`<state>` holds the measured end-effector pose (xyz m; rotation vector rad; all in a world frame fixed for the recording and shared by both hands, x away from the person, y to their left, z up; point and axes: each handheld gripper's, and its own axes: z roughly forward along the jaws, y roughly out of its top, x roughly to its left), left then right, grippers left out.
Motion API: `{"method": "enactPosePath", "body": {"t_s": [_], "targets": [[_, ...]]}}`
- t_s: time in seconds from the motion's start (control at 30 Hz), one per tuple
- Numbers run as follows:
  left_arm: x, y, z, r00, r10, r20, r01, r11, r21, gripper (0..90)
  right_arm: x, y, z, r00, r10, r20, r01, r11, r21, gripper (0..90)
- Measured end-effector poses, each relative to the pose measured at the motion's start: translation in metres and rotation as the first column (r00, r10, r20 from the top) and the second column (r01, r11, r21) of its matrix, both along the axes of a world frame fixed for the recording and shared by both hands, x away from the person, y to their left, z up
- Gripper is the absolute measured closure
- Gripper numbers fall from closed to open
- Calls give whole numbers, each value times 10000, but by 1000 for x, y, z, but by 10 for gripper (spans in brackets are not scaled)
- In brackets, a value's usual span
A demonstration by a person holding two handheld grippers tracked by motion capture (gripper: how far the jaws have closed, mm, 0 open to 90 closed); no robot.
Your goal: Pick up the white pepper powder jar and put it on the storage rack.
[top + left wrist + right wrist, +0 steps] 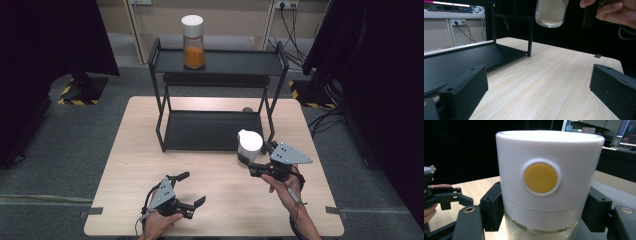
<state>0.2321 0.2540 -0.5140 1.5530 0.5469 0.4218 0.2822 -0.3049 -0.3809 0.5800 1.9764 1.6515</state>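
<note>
Two jars show in the high view: one with a white lid and orange contents (193, 42) stands upright on the top shelf of the black two-tier rack (217, 90) at the far side of the counter (130, 165), and a second jar (249, 146) with a white lid is held by the right hand-held gripper (256, 168). That held jar sits above the counter just in front of the rack's lower shelf, near its right front leg. In the right gripper view the white lid (549, 176) carries a round yellow button (540, 178) on its side, and the two black jaws press against the jar from either side, just below the lid where the clear glass begins; the grip is closed on the jar. In the left gripper view the jar's glass bottom (551, 13) with pale contents hangs clear of the wooden surface, with a person's fingers (614, 12) beside it at the upper right.

The left hand-held gripper (192, 190) is low over the near left part of the counter, well apart from the jar. Its jaws stand wide apart with nothing between them; in its own view they frame bare wood, with the rack's lower shelf (461, 60) to the left.

A person's hand (160, 222) holds the left hand-held gripper from the bottom edge, and the other hand (287, 192) holds the right one
</note>
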Motion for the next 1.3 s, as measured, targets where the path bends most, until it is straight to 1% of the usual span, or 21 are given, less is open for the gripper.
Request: {"method": "enactPosePath", "body": {"t_s": [0.2, 0.4, 0.53, 0.63, 0.77, 0.87, 0.9, 1.1, 1.3], "targets": [[0, 0, 0, 10000, 31, -9, -31, 10000, -12, 12, 7, 4, 21, 9999, 88, 68, -86, 9998, -184, 308], [0, 1, 0, 10000, 26, -6, -26, 10000, -10, 11, 13, 8, 38, 9998, 191, 108, -190, 9998, -91, 308], [0, 1, 0, 10000, 18, 1, -18, 10000, 2, 11, 19, 9, 50, 9996, 270, 32, -270, 9996, 41, 308], [0, 1, 0, 10000, 17, -18, -17, 10000, 0, 11, 22, 13, 63, 9997, 200, 121, -198, 9996, -180, 308], [0, 1, 0, 10000, 13, -24, -13, 10000, 26, 12, 29, 16, 76, 9998, 198, 69, -196, 9995, -228, 308], [0, 1, 0, 10000, 6, -19, -6, 10000, 9, 12, 33, 19, 85, 9997, 200, 162, -196, 9994, -275, 308], [0, 0, 0, 10000, 11, -39, -11, 10000, -51, 12, 34, 20, 88, 9997, 204, 153, -200, 9995, -241, 308], [0, 0, 0, 10000, 3, -23, -3, 10000, -7, 13, 40, 22, 106, 9996, 191, 228, -189, 9998, -88, 307], [0, 0, 0, 10000, -24, -22, 24, 10000, 8, 13, 47, 25, 126, 9995, 168, 254, -166, 9998, -78, 308]]}}
